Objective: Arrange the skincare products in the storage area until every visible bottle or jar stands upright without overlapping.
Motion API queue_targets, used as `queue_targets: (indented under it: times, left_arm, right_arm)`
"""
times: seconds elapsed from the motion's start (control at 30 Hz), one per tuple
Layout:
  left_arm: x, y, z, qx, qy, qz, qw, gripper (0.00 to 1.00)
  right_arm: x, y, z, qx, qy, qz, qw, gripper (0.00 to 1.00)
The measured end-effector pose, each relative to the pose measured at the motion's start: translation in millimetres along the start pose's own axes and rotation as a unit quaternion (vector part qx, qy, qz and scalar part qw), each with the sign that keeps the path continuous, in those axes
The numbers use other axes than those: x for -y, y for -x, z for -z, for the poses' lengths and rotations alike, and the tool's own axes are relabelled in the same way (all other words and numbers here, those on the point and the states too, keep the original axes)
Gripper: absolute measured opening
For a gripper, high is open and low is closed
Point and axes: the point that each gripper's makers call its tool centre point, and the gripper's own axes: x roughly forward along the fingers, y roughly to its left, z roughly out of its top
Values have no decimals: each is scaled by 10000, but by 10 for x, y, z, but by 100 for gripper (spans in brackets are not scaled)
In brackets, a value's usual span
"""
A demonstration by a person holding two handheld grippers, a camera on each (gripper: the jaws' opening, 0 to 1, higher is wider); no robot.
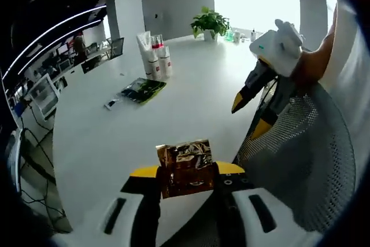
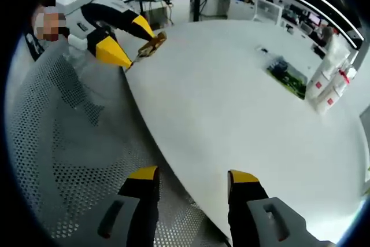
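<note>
Clamped between the left gripper (image 1: 188, 179) jaws at 6 o'clock sits a crinkled gold-brown packet (image 1: 186, 169), light and crushable by its look, so it is best held by its flat faces. Upright white tubes (image 1: 155, 56) (red-labelled) cluster at 11 o'clock on the white table (image 1: 191, 96). The right gripper (image 2: 193, 184) hangs agape over the table's edge.

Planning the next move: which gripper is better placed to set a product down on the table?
Left. The left gripper is shut on a gold packet over the white table edge; the right gripper is open and empty, over a mesh chair.
</note>
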Motion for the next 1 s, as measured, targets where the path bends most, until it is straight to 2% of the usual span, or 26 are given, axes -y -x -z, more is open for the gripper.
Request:
queue_targets:
  times: [0.2, 0.4, 0.5, 0.63, 0.7, 0.77, 0.83, 0.87, 0.93, 1.0]
  left_arm:
    - [0, -32, 42, -96, -220, -88, 9997, 31]
    - [-65, -30, 22, -41, -172, -199, 9996, 31]
    - [-94, -19, 22, 2, -69, -216, 9997, 31]
    - [-51, -17, 16, 10, -106, -147, 9998, 31]
    - [-25, -6, -11, 81, -218, -123, 9997, 31]
    - [-15, -1, -31, 124, -244, -109, 9996, 31]
    - [-12, 16, -64, 197, -336, -142, 9991, 31]
    - [-6, 23, -88, 257, -433, -153, 9986, 31]
    - [53, 32, -115, 326, -536, -71, 9980, 31]
    - [93, 32, -119, 347, -643, -11, 9973, 31]
  right_arm:
    - [22, -2, -1, 14, -25, 46, 10000, 48]
    - [12, 17, -58, 119, -132, -51, 9998, 49]
    - [-25, 93, -233, 565, -518, -295, 9966, 48]
    - [-42, 241, -431, 977, -736, -463, 9914, 44]
    - [-107, 318, -574, 1172, -1136, -685, 9842, 43]
    - [-231, 371, -790, 1540, -1533, -1122, 9696, 41]
    - [-355, 379, -965, 1773, -2004, -1557, 9509, 41]
    - [-396, 373, -1058, 1929, -2306, -1742, 9377, 41]
    - [-427, 328, -1128, 2041, -2786, -1932, 9184, 41]
    - [-437, 286, -1139, 2016, -3068, -2001, 9084, 40]
